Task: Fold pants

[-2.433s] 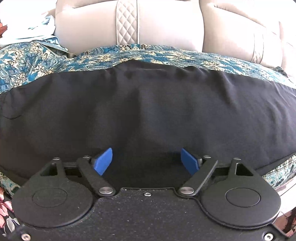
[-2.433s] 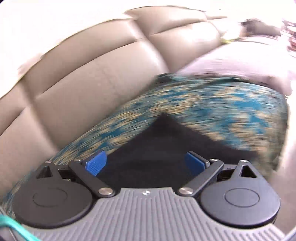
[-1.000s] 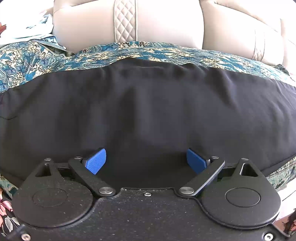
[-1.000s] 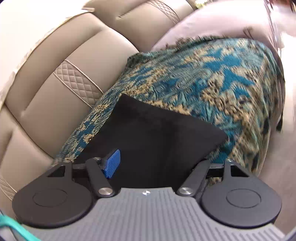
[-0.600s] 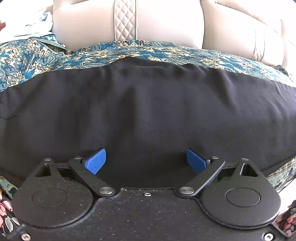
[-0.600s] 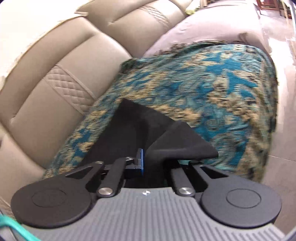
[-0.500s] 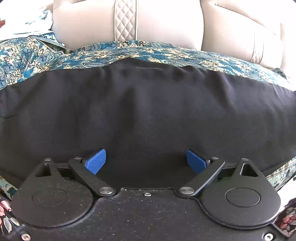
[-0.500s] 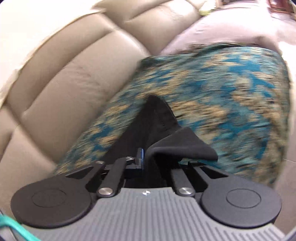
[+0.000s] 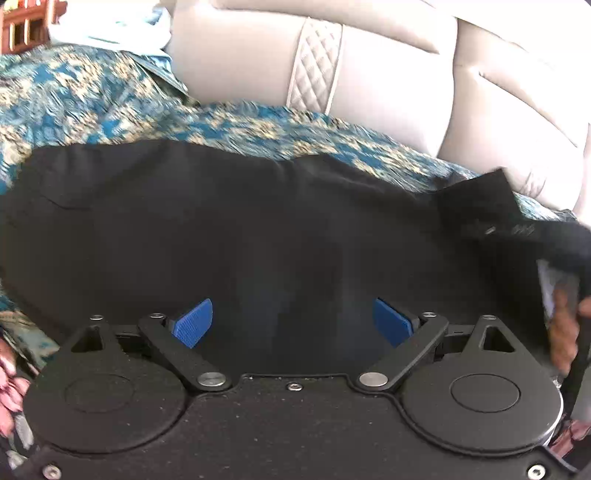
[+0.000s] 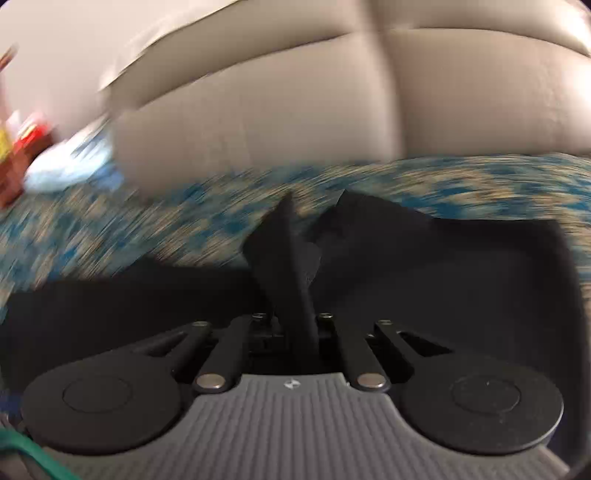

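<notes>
Black pants (image 9: 229, 221) lie spread across a blue and gold patterned cloth (image 9: 92, 107) on a beige sofa. My left gripper (image 9: 293, 321) is open, its blue pads (image 9: 194, 323) apart just above the near edge of the pants. My right gripper (image 10: 293, 325) is shut on a fold of the black pants (image 10: 284, 258), which rises between its fingers. In the left wrist view the lifted end of the pants (image 9: 487, 203) stands up at the right, with the right gripper's body and a hand (image 9: 563, 325) beside it.
The sofa's beige backrest (image 9: 369, 62) runs behind the cloth. Light blue and white fabric (image 9: 110, 29) lies at the far left by a wooden piece of furniture (image 9: 22, 26). Red and yellow items (image 10: 14, 147) show blurred at the left.
My right gripper closed on the pants' end and has swung it up and leftward over the spread pants. My left gripper has stayed open and has shifted slightly.
</notes>
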A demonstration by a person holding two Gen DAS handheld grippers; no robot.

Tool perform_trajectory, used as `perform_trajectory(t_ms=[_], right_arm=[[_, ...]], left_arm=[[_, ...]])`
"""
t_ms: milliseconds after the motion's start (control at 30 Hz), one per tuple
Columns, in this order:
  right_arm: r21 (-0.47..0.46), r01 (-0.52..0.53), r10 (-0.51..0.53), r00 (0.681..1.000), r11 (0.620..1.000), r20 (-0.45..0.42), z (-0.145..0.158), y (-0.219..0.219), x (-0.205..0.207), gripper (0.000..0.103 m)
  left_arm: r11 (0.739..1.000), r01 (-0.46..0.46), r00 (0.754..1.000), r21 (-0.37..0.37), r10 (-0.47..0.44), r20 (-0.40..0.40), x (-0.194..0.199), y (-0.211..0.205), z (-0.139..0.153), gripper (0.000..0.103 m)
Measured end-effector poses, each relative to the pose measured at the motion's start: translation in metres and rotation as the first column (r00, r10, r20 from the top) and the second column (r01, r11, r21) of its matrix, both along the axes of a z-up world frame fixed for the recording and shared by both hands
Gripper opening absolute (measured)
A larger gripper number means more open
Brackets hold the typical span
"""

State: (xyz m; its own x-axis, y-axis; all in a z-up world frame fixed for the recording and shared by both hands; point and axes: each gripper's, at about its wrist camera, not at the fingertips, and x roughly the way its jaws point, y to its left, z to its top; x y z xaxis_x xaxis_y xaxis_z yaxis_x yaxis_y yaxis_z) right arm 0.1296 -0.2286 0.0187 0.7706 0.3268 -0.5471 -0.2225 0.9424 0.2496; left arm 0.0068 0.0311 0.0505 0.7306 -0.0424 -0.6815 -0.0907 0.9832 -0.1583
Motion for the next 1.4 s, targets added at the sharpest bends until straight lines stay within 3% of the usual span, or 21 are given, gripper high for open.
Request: perform_trajectory(t_ms=[200,533,700,800,1167,1233,1333,1400], right_arm=[[-0.038,-0.164,0.164,0.986,0.986,-0.010,-0.009,0.048,-0.025,0.006],[-0.117,-0.270,0.276,0.960,0.956,0.043,-0.016,0.075,-0.061,0.008],[-0.180,-0.297,0.314,0.946,0.938,0.080,-0.019,0.088,-0.074,0.025],[-0.189,-0.334,0.354,0.931,0.924,0.085,-0.019,0.092,-0.081,0.031],[-0.172,-0.445,0.462,0.883,0.879,0.077,-0.023,0.090,-0.098,0.036],[-0.149,-0.475,0.488,0.870,0.868,0.067,-0.022,0.088,-0.101,0.042],[-0.094,-0.519,0.524,0.850,0.850,0.053,-0.022,0.082,-0.103,0.066],[-0.062,-0.544,0.547,0.836,0.837,0.049,-0.021,0.077,-0.105,0.071]], left_arm=[[0.999,-0.040,0.999,0.025,0.039,0.019,-0.010,0.017,0.003,0.094],[0.996,-0.087,0.996,-0.010,0.087,0.024,-0.019,0.039,0.003,0.094],[0.997,-0.082,0.996,-0.013,0.083,0.035,-0.019,0.037,0.004,0.094],[0.997,-0.080,0.996,-0.011,0.080,0.044,-0.021,0.035,0.006,0.094],[0.996,-0.084,0.995,-0.016,0.085,0.042,-0.020,0.033,0.007,0.094],[0.997,-0.079,0.996,-0.018,0.079,0.045,-0.018,0.032,0.008,0.094],[0.998,-0.068,0.996,-0.015,0.068,0.051,-0.016,0.028,0.010,0.094],[0.998,-0.058,0.997,-0.011,0.059,0.058,-0.014,0.024,0.012,0.094]])
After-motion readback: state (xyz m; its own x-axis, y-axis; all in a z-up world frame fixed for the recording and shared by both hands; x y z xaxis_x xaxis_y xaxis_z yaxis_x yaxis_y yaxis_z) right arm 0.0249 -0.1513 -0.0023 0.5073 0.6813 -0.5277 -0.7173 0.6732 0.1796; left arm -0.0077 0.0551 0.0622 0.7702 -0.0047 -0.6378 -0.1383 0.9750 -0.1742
